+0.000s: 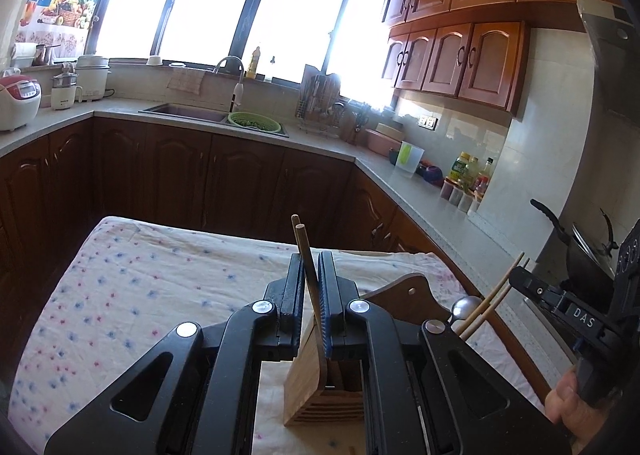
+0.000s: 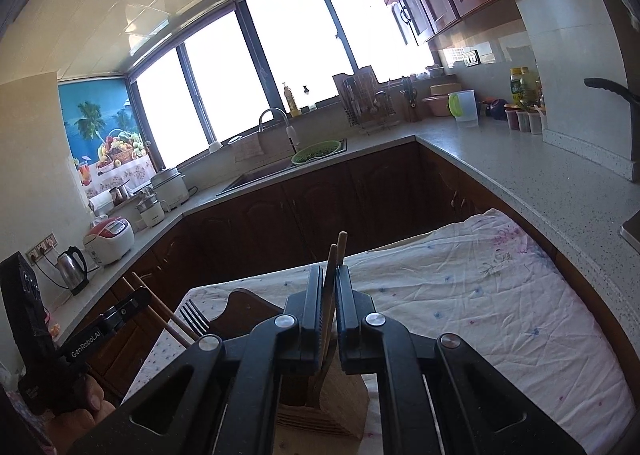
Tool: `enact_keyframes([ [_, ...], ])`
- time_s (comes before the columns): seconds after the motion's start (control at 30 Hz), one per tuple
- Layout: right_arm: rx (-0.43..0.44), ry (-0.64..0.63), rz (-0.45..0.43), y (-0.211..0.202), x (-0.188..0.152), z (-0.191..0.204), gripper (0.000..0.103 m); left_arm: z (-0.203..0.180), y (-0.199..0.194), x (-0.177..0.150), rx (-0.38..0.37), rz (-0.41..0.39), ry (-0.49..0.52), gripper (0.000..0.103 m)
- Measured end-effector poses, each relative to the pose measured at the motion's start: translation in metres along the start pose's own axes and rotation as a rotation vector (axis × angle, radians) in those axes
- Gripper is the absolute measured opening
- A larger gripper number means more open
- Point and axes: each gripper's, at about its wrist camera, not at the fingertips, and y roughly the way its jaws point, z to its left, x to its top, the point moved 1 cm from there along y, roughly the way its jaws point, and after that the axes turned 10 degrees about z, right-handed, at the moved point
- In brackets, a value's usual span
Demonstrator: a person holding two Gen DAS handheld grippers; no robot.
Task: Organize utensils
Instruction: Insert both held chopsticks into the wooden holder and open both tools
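Note:
My left gripper [image 1: 310,261] is shut on a pair of wooden chopsticks [image 1: 302,239] whose lower ends reach down into a slatted wooden utensil holder [image 1: 308,387] on the cloth-covered table [image 1: 140,287]. My right gripper [image 2: 329,275] is shut on another pair of wooden chopsticks [image 2: 336,255] above the same holder [image 2: 340,407]. The right gripper also shows at the right edge of the left wrist view [image 1: 520,275], with its chopsticks [image 1: 492,299]. The left gripper shows at the left of the right wrist view [image 2: 136,299]. A fork [image 2: 192,319] and a spoon [image 1: 466,305] stand up beside the holder.
A dark wooden board [image 1: 408,295] lies on the table behind the holder. A countertop [image 1: 420,195] wraps around the room with a sink [image 1: 184,111], a green colander [image 1: 252,121], rice cookers [image 1: 16,99], a kettle [image 2: 74,269], bottles [image 1: 466,171] and a wok [image 1: 588,255].

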Motion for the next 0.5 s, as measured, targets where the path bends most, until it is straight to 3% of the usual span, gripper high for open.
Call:
enact_keyframes([
  [0.13, -0.002, 0.006, 0.007, 0.001, 0.001, -0.002, 0.007, 0.000, 0.000, 0.001, -0.001, 0.007, -0.001, 0.007],
  [0.23, 0.004, 0.016, 0.018, 0.001, 0.001, -0.002, 0.011, -0.001, -0.004, 0.002, -0.020, 0.018, -0.004, 0.014],
  [0.3, 0.012, 0.034, 0.018, -0.002, 0.001, -0.004, 0.021, -0.002, -0.012, 0.001, -0.021, 0.010, -0.003, 0.033],
  [0.33, 0.021, 0.044, 0.010, -0.005, 0.001, -0.005, 0.028, -0.002, -0.018, 0.001, -0.019, -0.006, -0.007, 0.049],
  [0.37, 0.025, 0.053, -0.003, -0.010, 0.001, -0.006, 0.044, -0.002, -0.026, 0.000, -0.013, -0.026, -0.014, 0.064],
  [0.4, 0.023, 0.056, -0.025, -0.016, 0.001, -0.007, 0.058, -0.001, -0.032, -0.001, 0.001, -0.042, -0.025, 0.073],
  [0.43, 0.015, 0.057, -0.049, -0.022, 0.000, -0.008, 0.062, 0.002, -0.039, -0.003, 0.016, -0.058, -0.044, 0.086],
  [0.5, 0.014, 0.054, -0.088, -0.036, -0.003, -0.008, 0.074, 0.009, -0.052, -0.009, 0.026, -0.082, -0.083, 0.091],
])
